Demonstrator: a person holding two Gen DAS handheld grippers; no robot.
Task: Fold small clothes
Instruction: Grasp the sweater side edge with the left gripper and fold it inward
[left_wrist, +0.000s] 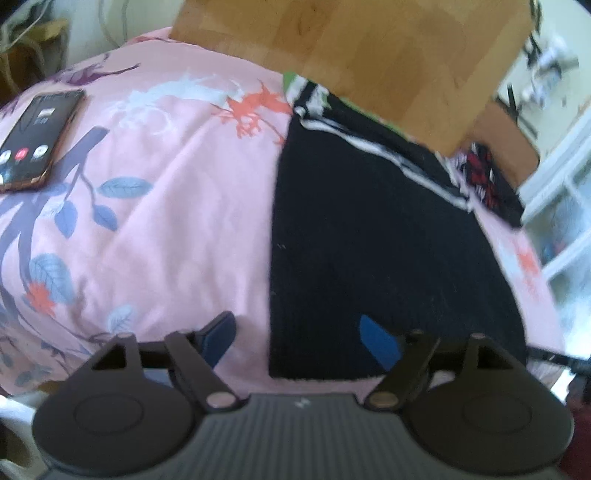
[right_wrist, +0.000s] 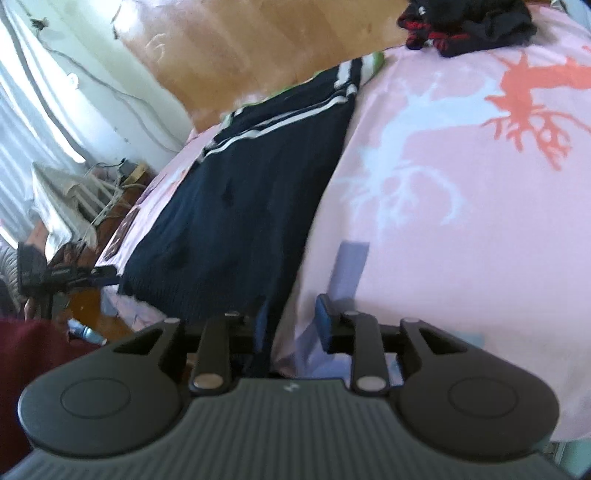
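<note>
A dark navy knit garment (left_wrist: 369, 229) with white stripes at its far end is laid flat on the pink floral bedsheet (left_wrist: 184, 206), folded into a long panel. The left gripper (left_wrist: 299, 336) is seen with blue pads apart, nothing between them, over the garment's near left edge. A lit phone (left_wrist: 37, 136) on the sheet is shown only in the left view. The right gripper (right_wrist: 291, 321) is parted, straddling the garment's right edge without a visible clamp. A black-and-red clothes heap (right_wrist: 465, 26) lies beyond.
</note>
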